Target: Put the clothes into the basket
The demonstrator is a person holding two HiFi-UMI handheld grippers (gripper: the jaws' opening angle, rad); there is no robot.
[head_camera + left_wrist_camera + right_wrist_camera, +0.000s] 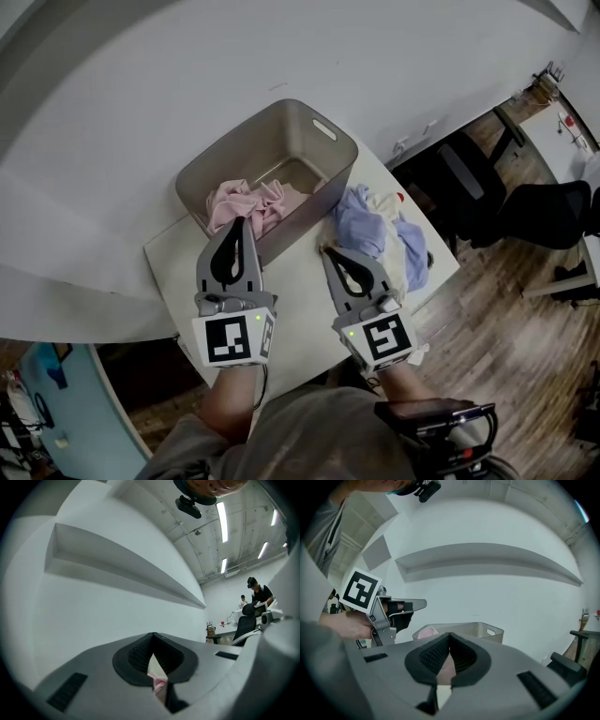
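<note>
fingers (pixel 139 654) of the left gripper (pixel 240 228) are together, tips over the near rim of the basket (pixel 339 150). a scrap of pink shows in the gap behind them, can't tell if it's pinched. right gripper (pixel 329 253) is closed too, nothing in it, just beside the blue and white clothes (pixel 367 230) heaped on the worktop (pixel 300 300) right of the basket. pink clothes (pixel 246 202) are already inside. i expect the heap is light and limp and will trail, so i'd pinch a thick fold on top. heap reaches the worktop's right edge. room over the basket is open.
</note>
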